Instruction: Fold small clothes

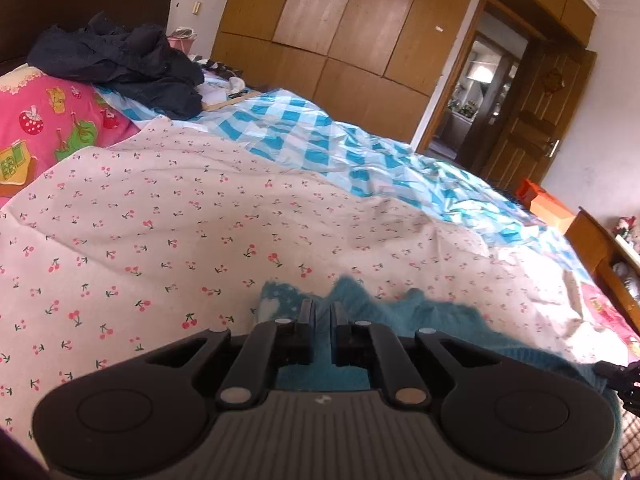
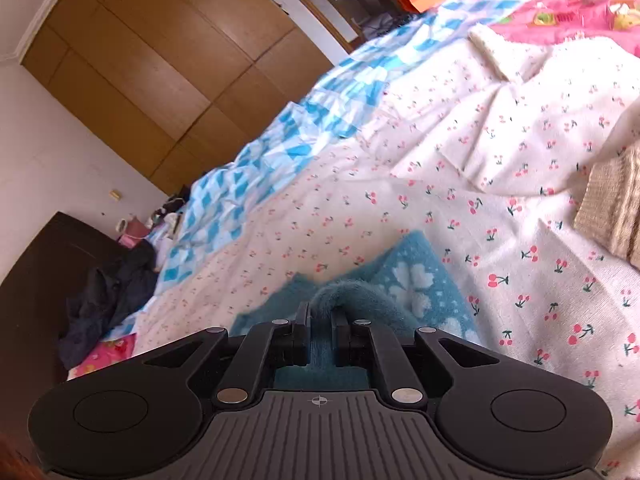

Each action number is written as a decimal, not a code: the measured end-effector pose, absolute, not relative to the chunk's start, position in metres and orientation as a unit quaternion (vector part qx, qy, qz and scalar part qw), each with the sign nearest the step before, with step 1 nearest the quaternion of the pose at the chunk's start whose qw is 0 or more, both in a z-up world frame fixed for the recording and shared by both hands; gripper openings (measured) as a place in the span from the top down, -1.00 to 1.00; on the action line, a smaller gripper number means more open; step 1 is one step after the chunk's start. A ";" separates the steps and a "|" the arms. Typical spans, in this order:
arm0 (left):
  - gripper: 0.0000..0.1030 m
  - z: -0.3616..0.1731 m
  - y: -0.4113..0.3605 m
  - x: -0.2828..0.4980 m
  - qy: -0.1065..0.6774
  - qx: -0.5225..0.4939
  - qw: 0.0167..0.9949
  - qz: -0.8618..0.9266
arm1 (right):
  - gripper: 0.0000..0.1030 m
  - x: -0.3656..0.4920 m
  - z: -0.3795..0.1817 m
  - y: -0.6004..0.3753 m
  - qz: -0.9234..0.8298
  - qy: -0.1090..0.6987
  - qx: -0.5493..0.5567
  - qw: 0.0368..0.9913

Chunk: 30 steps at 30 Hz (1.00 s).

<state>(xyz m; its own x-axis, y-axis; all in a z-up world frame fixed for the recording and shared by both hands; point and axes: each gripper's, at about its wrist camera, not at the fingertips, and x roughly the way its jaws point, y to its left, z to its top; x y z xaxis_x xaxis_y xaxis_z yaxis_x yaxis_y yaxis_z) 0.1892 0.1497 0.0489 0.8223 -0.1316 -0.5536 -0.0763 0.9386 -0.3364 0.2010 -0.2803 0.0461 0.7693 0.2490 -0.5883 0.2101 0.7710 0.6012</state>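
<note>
A fuzzy teal small garment (image 1: 420, 320) with pale flower shapes lies on the white cherry-print sheet (image 1: 180, 220), right in front of both grippers. My left gripper (image 1: 323, 306) is shut, its fingers pinching an edge of the teal fabric, which rises around the tips. In the right wrist view the same teal garment (image 2: 416, 280) shows a bunched fold pushed up between the fingers of my right gripper (image 2: 320, 308), which is shut on it. A dark part of the other gripper (image 1: 620, 380) peeks in at the right edge.
A blue checked cover (image 1: 320, 132) lies beyond the cherry sheet, with a heap of dark clothes (image 1: 120, 64) and a pink printed cover (image 1: 48, 120) at the bed's head. A beige knitted piece (image 2: 612, 208) rests at the right. A wooden wardrobe (image 1: 340, 32) and an open door (image 1: 532, 112) stand behind.
</note>
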 end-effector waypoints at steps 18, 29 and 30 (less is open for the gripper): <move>0.24 0.044 0.119 0.153 0.296 -0.110 0.949 0.008 | 0.00 0.185 0.043 -0.283 0.012 0.318 0.208 0.925; 0.12 0.029 0.093 0.142 0.311 -0.062 0.948 0.008 | 0.05 0.189 0.030 -0.237 0.041 0.332 0.007 0.942; 0.12 0.028 0.092 0.143 0.313 -0.063 0.948 0.006 | 0.06 0.195 0.027 -0.234 0.037 0.341 -0.004 0.939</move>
<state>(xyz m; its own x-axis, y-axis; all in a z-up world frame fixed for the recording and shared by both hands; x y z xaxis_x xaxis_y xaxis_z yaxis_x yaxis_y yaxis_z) 0.1430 0.0923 0.0275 0.8040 -0.0276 -0.5940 -0.0513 0.9920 -0.1155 0.1945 -0.2342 0.0269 0.7649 0.0678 -0.6406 -0.0726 0.9972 0.0189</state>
